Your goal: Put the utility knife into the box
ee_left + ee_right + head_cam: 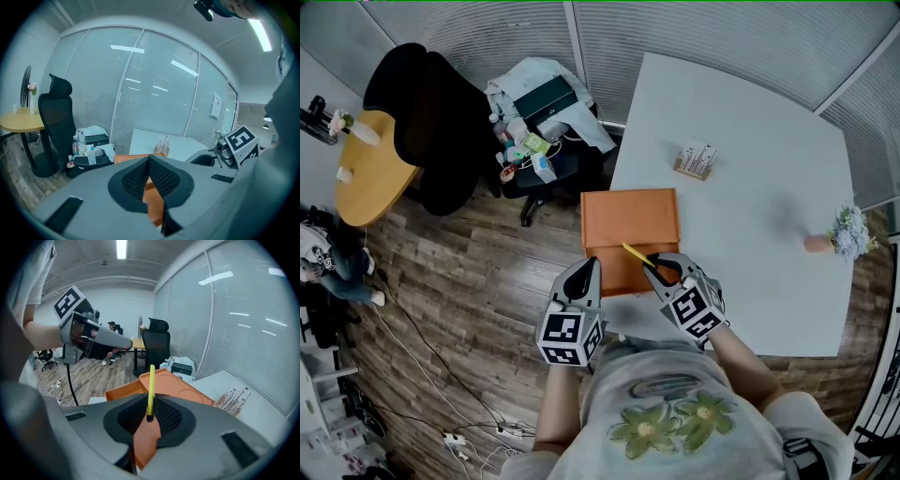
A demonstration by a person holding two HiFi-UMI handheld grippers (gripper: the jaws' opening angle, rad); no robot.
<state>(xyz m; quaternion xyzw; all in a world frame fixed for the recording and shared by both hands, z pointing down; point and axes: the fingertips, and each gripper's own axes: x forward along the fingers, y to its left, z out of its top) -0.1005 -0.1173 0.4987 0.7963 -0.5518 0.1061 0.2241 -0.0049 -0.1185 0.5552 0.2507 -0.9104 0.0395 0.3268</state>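
Pinching the yellow utility knife (151, 389) near its lower end, the right tongs (150, 414) hold it over the orange box (630, 217) on the bench (750, 187). Left tongs (149, 164) are pressed together, empty. Risk: with so short a hold, the knife may pivot and fall outside the box wall.

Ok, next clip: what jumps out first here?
The bright orange box at the near-left edge of the white table draws the eye first. Over its near side, the right claw grips a thin yellow utility knife. The left claw hangs shut and empty beside the box's left corner.
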